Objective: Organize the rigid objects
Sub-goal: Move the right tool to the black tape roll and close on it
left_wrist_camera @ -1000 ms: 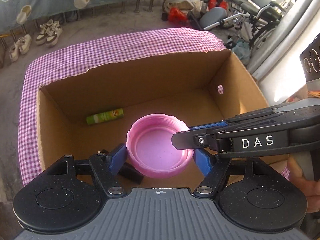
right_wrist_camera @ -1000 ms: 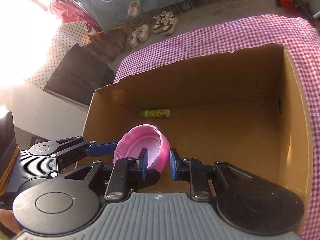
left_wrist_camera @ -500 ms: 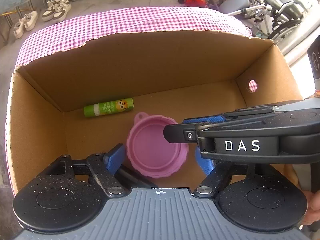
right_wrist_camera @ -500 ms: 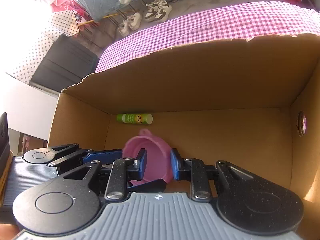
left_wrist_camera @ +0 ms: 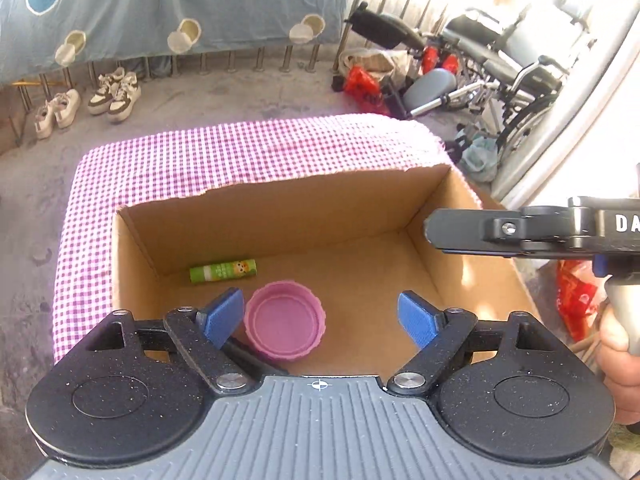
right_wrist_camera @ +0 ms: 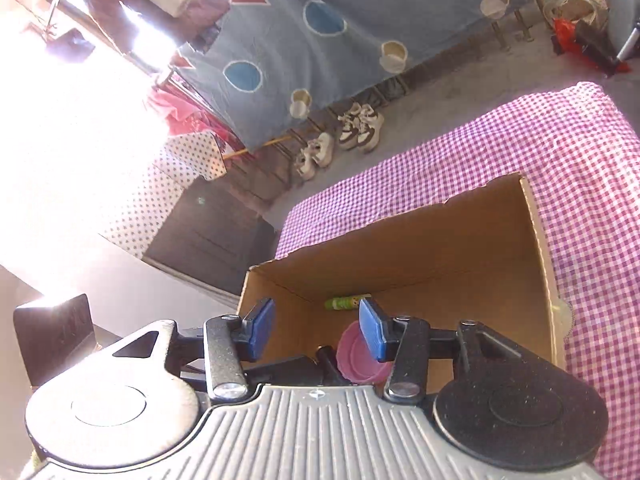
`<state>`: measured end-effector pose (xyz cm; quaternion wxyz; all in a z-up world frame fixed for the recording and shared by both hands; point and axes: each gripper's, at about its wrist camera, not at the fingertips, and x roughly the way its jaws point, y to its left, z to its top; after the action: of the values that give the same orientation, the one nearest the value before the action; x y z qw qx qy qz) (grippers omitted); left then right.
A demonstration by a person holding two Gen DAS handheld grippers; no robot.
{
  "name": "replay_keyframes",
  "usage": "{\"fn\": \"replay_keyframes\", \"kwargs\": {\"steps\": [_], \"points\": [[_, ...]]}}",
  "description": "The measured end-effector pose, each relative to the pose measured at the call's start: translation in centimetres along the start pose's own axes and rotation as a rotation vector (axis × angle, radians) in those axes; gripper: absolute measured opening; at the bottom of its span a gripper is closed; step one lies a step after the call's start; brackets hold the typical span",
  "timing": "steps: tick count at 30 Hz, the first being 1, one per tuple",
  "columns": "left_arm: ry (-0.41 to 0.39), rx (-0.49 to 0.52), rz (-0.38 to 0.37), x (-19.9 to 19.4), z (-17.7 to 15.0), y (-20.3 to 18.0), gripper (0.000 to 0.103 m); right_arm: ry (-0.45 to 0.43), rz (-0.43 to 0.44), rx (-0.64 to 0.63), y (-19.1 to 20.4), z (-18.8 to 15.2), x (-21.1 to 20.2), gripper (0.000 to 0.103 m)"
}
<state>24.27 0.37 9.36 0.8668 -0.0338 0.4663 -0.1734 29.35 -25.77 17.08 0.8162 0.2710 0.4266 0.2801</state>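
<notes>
Item: pink lid (left_wrist_camera: pixel 285 326), just released, now resting lower centre on the floor of my cardboard box (left_wrist_camera: pixel 280 216) beside green tube (left_wrist_camera: pixel 223 271); left gripper (left_wrist_camera: pixel 320 316) and right gripper (right_wrist_camera: pixel 316 330) both opening, empty — stowed.

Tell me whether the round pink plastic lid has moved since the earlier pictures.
Yes. The pink lid has gone from between the grippers down to the cardboard box floor, near the green tube.

Pink lid (left_wrist_camera: pixel 285 325), green tube (left_wrist_camera: pixel 223 271), brown cardboard box (left_wrist_camera: pixel 280 216), purple-and-white gingham cloth (left_wrist_camera: pixel 240 152), blue gripper pads (left_wrist_camera: pixel 416 319) (curtain (left_wrist_camera: pixel 160 4): grey-blue with blue circles).
</notes>
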Motion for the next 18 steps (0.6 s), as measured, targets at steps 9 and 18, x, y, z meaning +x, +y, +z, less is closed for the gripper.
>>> {"fn": "replay_keyframes", "kwargs": {"steps": [9,18], "points": [[-0.212,0.069,-0.079,-8.3,-5.1,-1.5,0.098,-0.209,0.147,0.011,1.3,-8.9,-11.0,0.061],[-0.254,0.009,-0.079,-8.8,-15.2,-1.7,0.100,-0.165,0.031,0.077,-1.0,-18.8,-10.4,0.061]]}}
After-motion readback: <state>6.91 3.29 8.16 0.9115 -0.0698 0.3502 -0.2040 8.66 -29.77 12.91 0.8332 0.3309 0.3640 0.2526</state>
